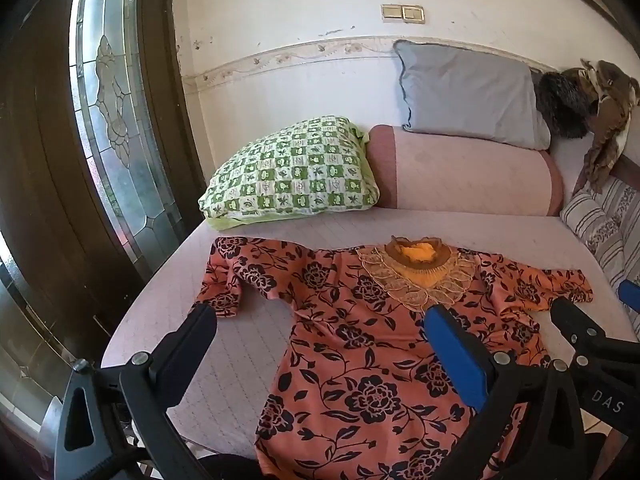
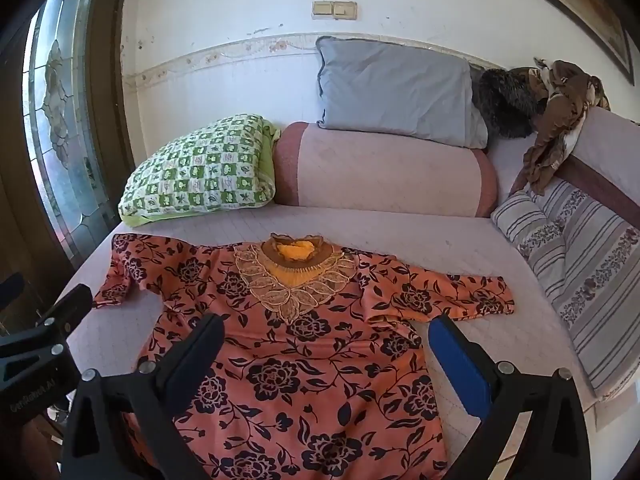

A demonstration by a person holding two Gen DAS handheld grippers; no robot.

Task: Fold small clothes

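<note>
Both the left gripper (image 1: 320,316) and right gripper (image 2: 326,326) are hovering spread wide, empty, above the flat-lying floral dress (image 2: 304,360), readying a first fold.

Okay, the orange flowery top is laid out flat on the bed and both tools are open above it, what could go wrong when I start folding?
1. The lace collar looks delicate; a finger could snag it.
2. The sleeve by the window is already bunched, so a fold there may trap wrinkles.
3. The top hangs off the near edge of the bed; pulling it could slide it off.
Both the left tool and right tool hold nothing.
</note>
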